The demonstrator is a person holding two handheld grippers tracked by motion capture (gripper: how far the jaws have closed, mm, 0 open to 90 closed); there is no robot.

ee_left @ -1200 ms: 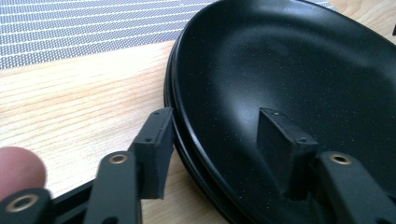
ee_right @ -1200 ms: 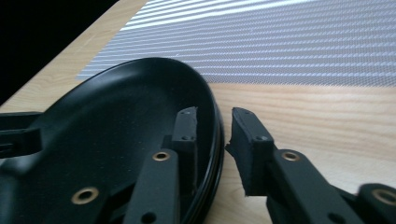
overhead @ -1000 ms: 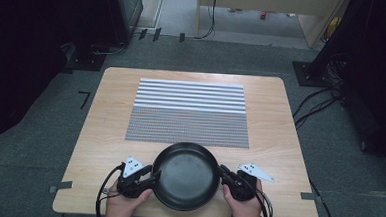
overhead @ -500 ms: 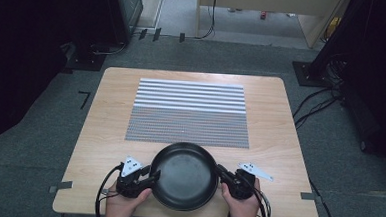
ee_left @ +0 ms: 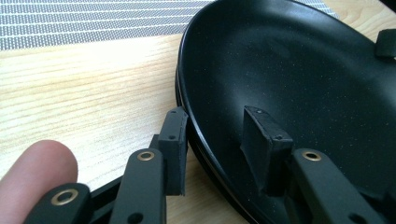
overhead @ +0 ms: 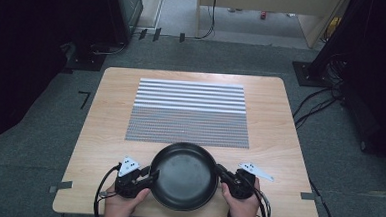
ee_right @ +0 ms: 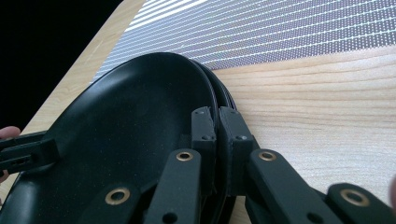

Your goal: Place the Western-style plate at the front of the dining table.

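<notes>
— From above, how were the hands placed?
— Both low at the bench's [overhead: 104, 134] near edge, flanking the empty black pan [overhead: 183, 175].
— The left gripper [ee_left: 219, 144]?
— Closing; jaws astride the rim, inner pad apart.
— The right gripper [ee_right: 217, 128]?
— Clamped on the rim.

The pan [overhead: 183, 175] sits on the table [overhead: 279, 143] at its near edge, midway across. Behind it lies the mat [overhead: 188, 113], just touching the pan's far rim. The left gripper [overhead: 152, 177] is at the pan's left rim, the right gripper [overhead: 222, 171] at its right rim.
</notes>
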